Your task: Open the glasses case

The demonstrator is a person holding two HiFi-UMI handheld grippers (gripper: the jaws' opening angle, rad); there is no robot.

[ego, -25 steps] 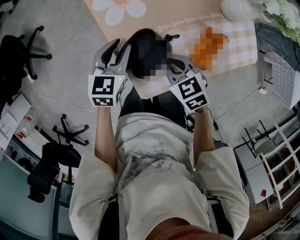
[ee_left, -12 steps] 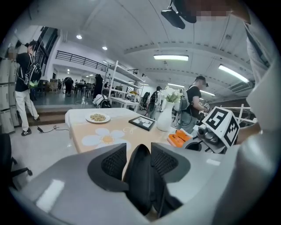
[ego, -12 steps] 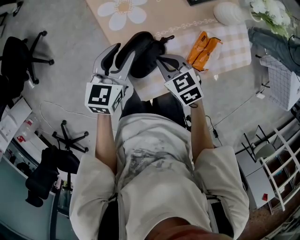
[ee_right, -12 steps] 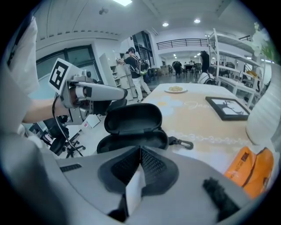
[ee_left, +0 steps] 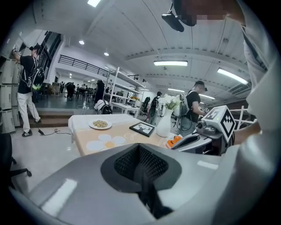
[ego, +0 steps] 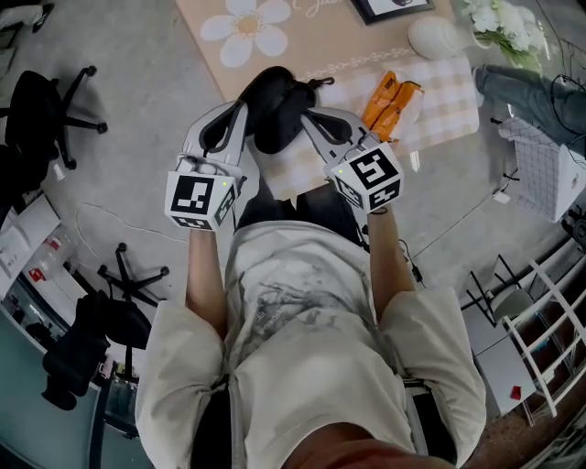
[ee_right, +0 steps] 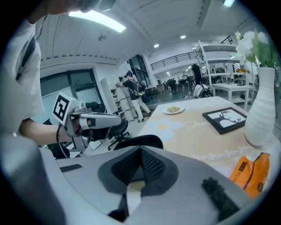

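Observation:
The black glasses case (ego: 275, 108) lies closed at the table's near edge, between my two grippers. My left gripper (ego: 240, 105) is at its left side; its jaws have just been closing and now stand shut, tips beside the case. In the left gripper view, the left gripper (ee_left: 140, 169) has its dark pads pressed together with nothing between them, and the case is hidden below. My right gripper (ego: 307, 117) is at the case's right side, jaws together. From the right gripper (ee_right: 139, 165), the case (ee_right: 136, 141) shows just beyond the tips.
An orange packet (ego: 389, 101) lies on the checked cloth (ego: 449, 92) to the right. A white vase (ego: 435, 37) and a picture frame (ego: 394, 7) stand further back on the flower-print mat (ego: 275, 46). Office chairs (ego: 46, 110) stand on the floor at left.
The left gripper's jaws were spread half a second ago and are now shut. Both grippers have lifted and sit closer to the case's sides.

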